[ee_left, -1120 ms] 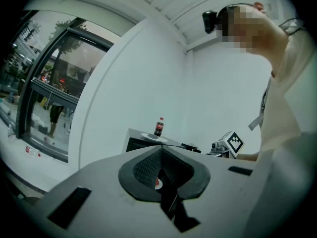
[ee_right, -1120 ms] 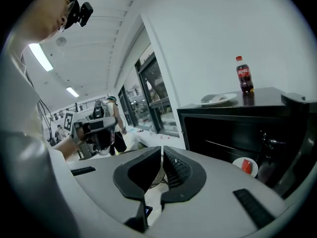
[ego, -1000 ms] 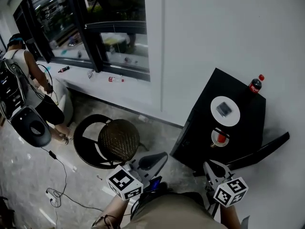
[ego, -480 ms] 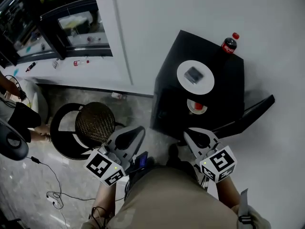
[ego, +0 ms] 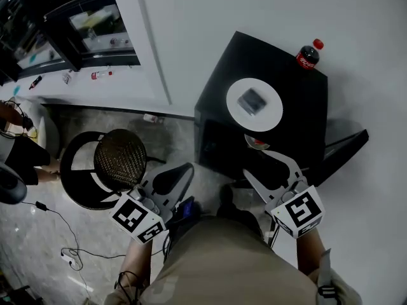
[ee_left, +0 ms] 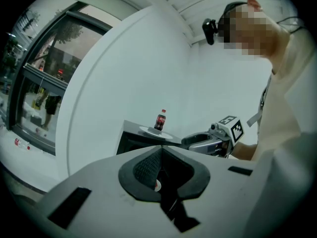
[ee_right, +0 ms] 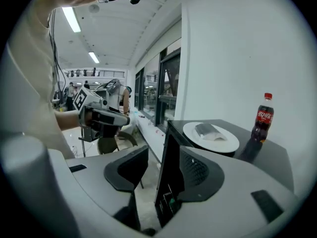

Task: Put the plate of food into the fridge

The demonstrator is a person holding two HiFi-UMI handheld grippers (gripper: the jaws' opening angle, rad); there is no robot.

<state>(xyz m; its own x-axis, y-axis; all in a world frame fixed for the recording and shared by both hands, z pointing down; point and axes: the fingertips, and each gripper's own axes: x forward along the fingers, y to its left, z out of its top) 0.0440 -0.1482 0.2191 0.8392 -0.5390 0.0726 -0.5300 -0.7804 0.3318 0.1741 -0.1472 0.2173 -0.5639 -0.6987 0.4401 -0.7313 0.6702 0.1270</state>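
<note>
A small black fridge stands against the white wall, its door swung open to the right. On its top lie a white plate with a grey piece of food and a cola bottle. My right gripper is at the fridge front, below the plate. Its jaws have just been opening and stand open, holding nothing. In the right gripper view the fridge's black front edge shows between the jaws, with the plate to the right. My left gripper is shut and empty, left of the fridge.
A small round white and red thing sits at the fridge opening. A round black chair with a woven seat stands left of the fridge. A white window ledge holds small bottles. A cable lies on the floor.
Both grippers have come closer to the fridge front. The right gripper has rolled and its jaws have gone from shut to open. The left gripper stays shut.
</note>
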